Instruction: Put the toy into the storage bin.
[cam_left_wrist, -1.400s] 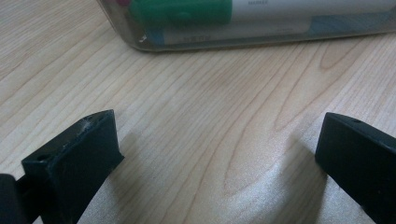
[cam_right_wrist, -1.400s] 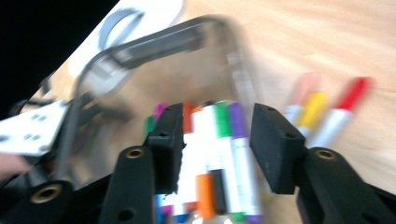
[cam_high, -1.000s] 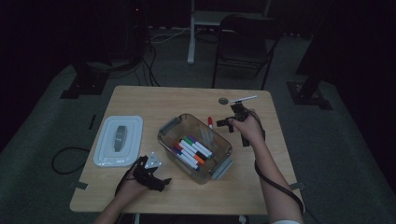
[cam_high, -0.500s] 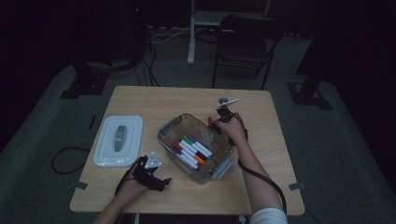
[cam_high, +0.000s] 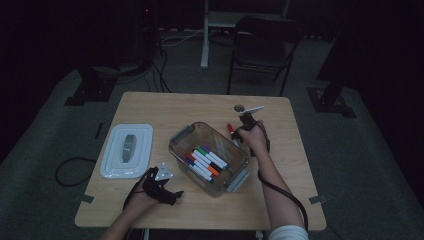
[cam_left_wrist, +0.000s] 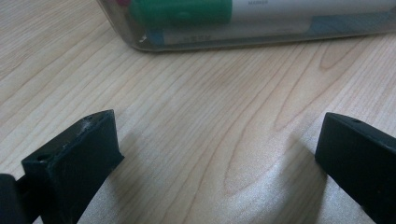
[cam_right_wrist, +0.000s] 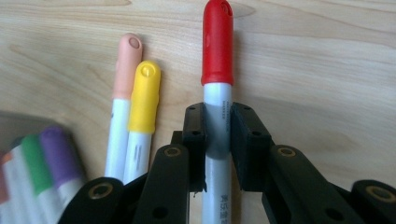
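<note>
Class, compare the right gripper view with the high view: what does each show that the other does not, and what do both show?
Only the right gripper view shows the peach-capped marker and yellow-capped marker lying side by side on the wood, and the right gripper with its jaws closed on the red-capped marker.

Only the high view shows the white lid, the left gripper, the chair and the whole table.

Both show the red-capped marker, the right gripper and markers in the clear bin.

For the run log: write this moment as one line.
right claw: shut on red marker | left claw: open, on table | bin: holds markers
</note>
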